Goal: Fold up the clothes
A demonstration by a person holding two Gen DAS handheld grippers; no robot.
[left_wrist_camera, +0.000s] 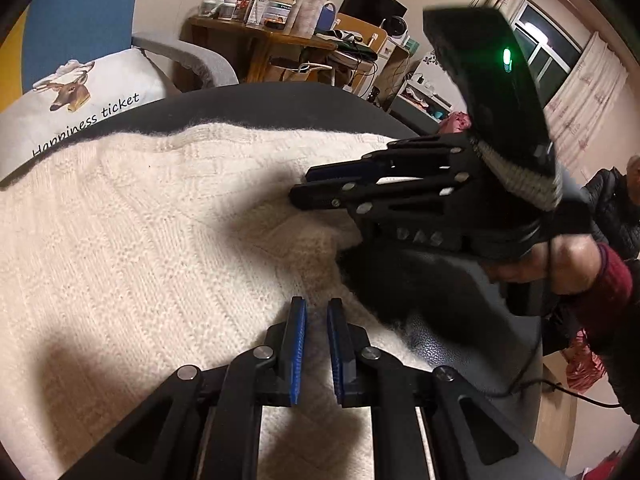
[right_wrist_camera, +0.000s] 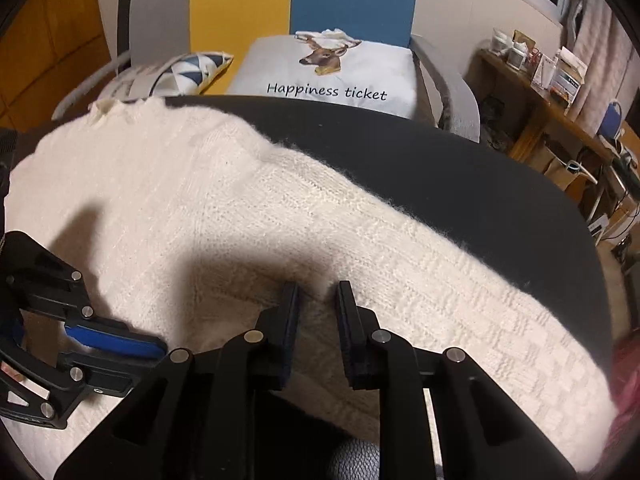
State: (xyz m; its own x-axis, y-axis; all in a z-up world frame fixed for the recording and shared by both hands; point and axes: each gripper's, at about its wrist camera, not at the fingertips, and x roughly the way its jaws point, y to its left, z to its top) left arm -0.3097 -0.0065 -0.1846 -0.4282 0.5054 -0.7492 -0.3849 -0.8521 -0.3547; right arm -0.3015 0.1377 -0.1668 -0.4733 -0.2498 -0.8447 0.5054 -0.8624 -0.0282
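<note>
A cream knitted sweater (left_wrist_camera: pixel 140 240) lies spread over a dark round table (left_wrist_camera: pixel 280 104); it also shows in the right wrist view (right_wrist_camera: pixel 240 216). My left gripper (left_wrist_camera: pixel 317 308) hovers low over the sweater's near edge, jaws a small gap apart with only cloth below. It also shows at the lower left of the right wrist view (right_wrist_camera: pixel 160 350). My right gripper (right_wrist_camera: pixel 318 292) is over the sweater's near fold, jaws slightly apart and holding nothing. In the left wrist view the right gripper (left_wrist_camera: pixel 300 186) comes in from the right, over the sweater.
A white cushion (right_wrist_camera: pixel 332 76) with a deer print and a patterned cushion (right_wrist_camera: pixel 188 72) sit on the chair beyond the table. A cluttered wooden desk (left_wrist_camera: pixel 272 36) stands behind. A person in dark clothes (left_wrist_camera: pixel 616 208) is at the right.
</note>
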